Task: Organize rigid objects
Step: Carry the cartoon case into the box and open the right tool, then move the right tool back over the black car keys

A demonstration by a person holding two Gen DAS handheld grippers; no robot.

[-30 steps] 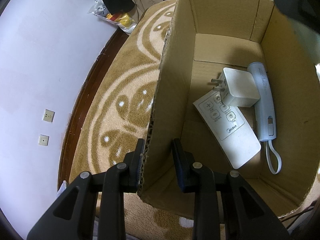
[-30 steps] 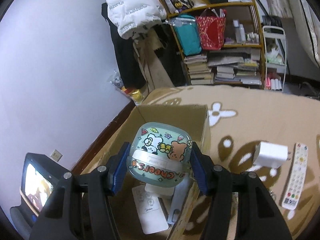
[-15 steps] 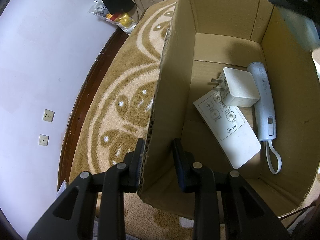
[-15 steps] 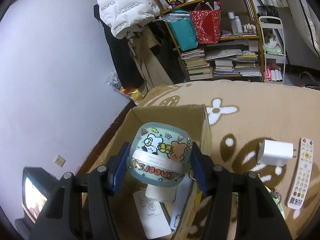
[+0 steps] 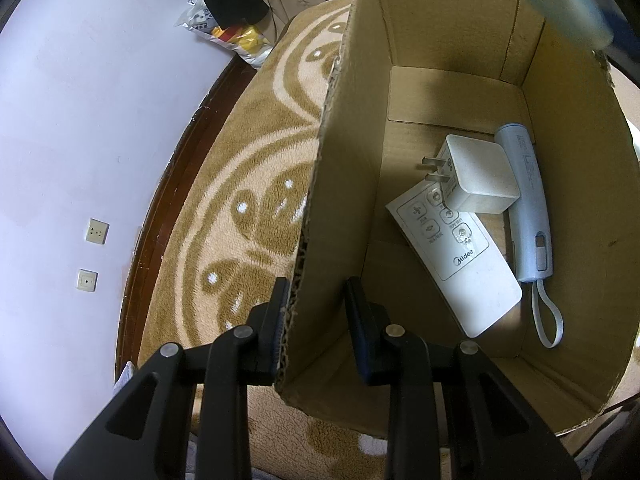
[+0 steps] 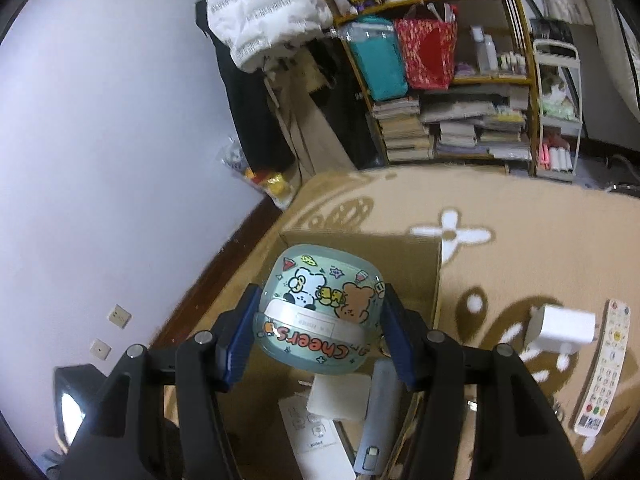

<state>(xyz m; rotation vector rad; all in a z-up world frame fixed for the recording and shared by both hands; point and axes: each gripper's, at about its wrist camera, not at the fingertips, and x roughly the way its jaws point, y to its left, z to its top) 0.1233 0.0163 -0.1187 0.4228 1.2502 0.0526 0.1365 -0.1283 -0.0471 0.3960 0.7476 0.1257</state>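
In the left wrist view a blurred pale-green shape fills the upper right corner, too smeared to make out. In the right wrist view the cardboard box sits at centre, mostly hidden behind the green case, and the box contents at the bottom of the frame are blurred.

The green case, printed with cartoon bears and "Cheers", sits at lower centre of that frame, above the open box. The right gripper is clamped on it, blue pads pressing its two sides.

The left gripper, low in its frame, straddles the box's left wall, one finger outside and one inside at a narrow gap, pinching the cardboard.

Inside the box, a white charger rests on a white Midea remote, a pale-blue handheld device just right of them.

On the rug at right lie another charger and a white remote.
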